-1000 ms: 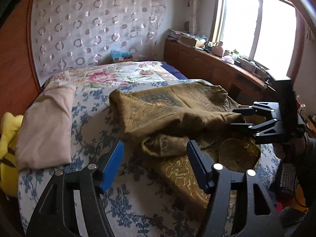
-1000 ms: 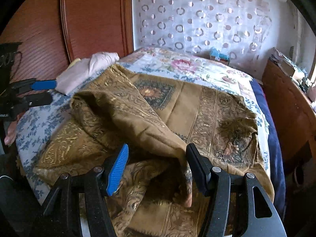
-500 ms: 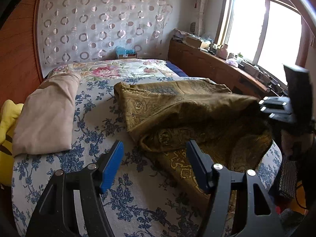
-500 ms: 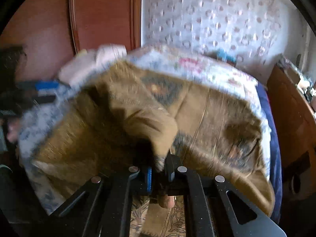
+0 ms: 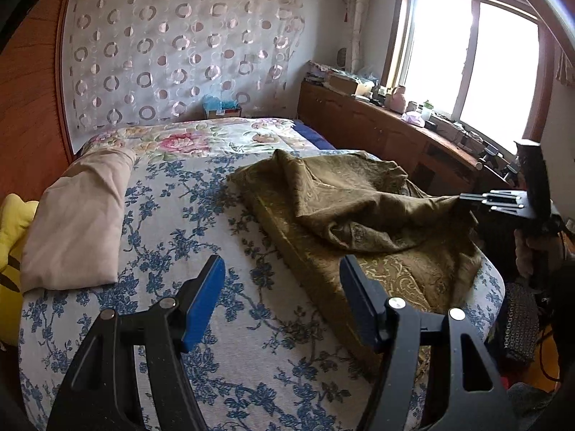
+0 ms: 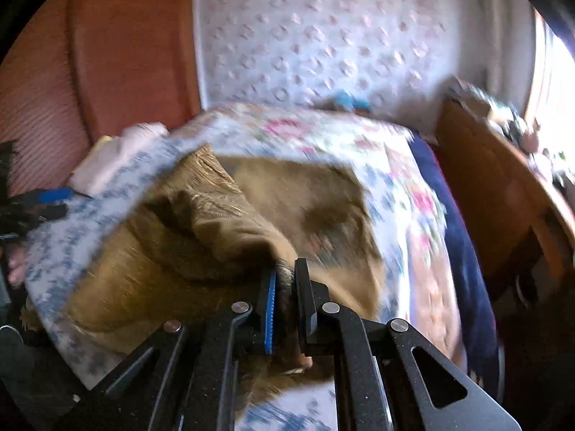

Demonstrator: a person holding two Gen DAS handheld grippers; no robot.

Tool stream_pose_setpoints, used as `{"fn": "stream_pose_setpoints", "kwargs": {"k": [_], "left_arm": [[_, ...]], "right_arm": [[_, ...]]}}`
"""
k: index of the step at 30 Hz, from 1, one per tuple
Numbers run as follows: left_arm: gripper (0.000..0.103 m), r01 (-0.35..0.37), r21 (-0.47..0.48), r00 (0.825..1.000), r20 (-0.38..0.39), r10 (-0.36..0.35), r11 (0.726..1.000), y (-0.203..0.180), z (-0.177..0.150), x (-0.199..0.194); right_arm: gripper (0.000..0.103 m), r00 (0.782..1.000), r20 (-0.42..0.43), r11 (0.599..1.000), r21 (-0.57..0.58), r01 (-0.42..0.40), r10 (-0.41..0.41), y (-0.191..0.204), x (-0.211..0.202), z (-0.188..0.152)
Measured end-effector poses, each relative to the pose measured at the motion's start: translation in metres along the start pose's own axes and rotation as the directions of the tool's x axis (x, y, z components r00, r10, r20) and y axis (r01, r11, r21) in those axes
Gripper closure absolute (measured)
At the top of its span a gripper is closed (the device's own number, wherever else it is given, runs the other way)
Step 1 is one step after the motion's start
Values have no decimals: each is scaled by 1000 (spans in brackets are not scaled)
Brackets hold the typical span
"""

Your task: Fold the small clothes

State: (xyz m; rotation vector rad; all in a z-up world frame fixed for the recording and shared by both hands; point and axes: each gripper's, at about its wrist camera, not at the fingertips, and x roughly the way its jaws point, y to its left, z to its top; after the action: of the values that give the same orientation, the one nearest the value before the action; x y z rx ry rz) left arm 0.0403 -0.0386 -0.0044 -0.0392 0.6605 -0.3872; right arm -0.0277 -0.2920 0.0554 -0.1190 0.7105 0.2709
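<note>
An olive-gold patterned cloth (image 5: 345, 212) lies rumpled on the right half of a bed with a blue-flowered cover (image 5: 187, 222). My left gripper (image 5: 284, 287) is open and empty, low over the bed's near edge, just left of the cloth's near edge. My right gripper (image 5: 467, 203) is shut on one edge of the cloth and holds it stretched toward the bed's right side. In the blurred right wrist view the cloth (image 6: 222, 237) is pinched in my right gripper (image 6: 285, 280).
A folded beige cloth (image 5: 79, 215) lies at the bed's left, beside a yellow item (image 5: 10, 237). A wooden headboard (image 5: 32, 115) stands at the left. A cluttered wooden cabinet (image 5: 388, 133) runs under the window at the right.
My right gripper closed on the cloth's edge and pulled it to the right, off the bed's middle. The left gripper stayed open and drew back slightly.
</note>
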Motion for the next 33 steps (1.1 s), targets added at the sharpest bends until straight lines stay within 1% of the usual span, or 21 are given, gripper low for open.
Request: {"fn": "stream_pose_setpoints", "kwargs": {"k": [1,3,5,6,7,9,12,14,16,17,18,19,23,26,29,31,33], "left_arm": [[36,1,1,1000,-1,-1,1000,-1,0,1],[36,3,2,1000,-2,-3,1000,-1,0,2],[36,3,6,1000,-2,-3,1000,-4,0,2],[36,0,10,1000,-1,0,1000,-6,-1,2],[36,-3,12,1000,1,3,1000,-7,-1,1],[36,-7,10,1000,5,7,1000,-6,-1,0],[36,-10,2,1000,8,10,1000,-4,-1,-1],[36,-14,-2,1000,9,14,1000,-2,-1,-3],[36,-19,-6,1000,10,19,1000,0,-2,-4],[36,-20,-8,1000,10,20,1000,1,-3,-4],[36,-21,-10,1000,10,21,1000,3,-3,-5],[36,-23,-13,1000,11,23,1000,4,-4,-6],[36,-27,-27,1000,12,27,999,10,-7,-8],[36,-29,-36,1000,10,29,999,13,-8,-8],[36,-30,-45,999,7,31,999,17,-11,-9],[36,-32,-50,999,8,33,998,19,-12,-9],[36,-33,-55,999,10,34,998,21,-13,-11]], "right_arm": [[95,1000,-16,1000,4,14,-14,-4,2,-5],[90,1000,-18,1000,21,7,-7,-9,0,-9],[76,1000,-6,999,32,3,-3,-8,-6,-7],[71,1000,4,1000,29,4,-5,-8,-9,-4],[71,1000,19,1000,23,4,-5,-6,-14,-2],[70,999,43,1000,11,-8,7,3,-15,3],[70,996,65,998,-18,-61,62,23,-12,11],[70,992,66,994,-47,-102,105,37,-1,14],[70,984,42,983,-79,-168,171,57,12,18],[72,980,28,976,-100,-193,197,67,20,20],[76,976,11,968,-125,-216,219,78,27,21],[77,971,-13,960,-147,-240,241,90,37,22],[78,956,-84,942,-169,-290,280,119,75,30],[79,942,-119,932,-149,-331,315,129,96,35],[79,942,-143,934,-146,-325,305,135,107,41],[79,938,-153,932,-139,-333,313,138,113,47],[79,939,-159,935,-137,-328,306,136,111,50]]}}
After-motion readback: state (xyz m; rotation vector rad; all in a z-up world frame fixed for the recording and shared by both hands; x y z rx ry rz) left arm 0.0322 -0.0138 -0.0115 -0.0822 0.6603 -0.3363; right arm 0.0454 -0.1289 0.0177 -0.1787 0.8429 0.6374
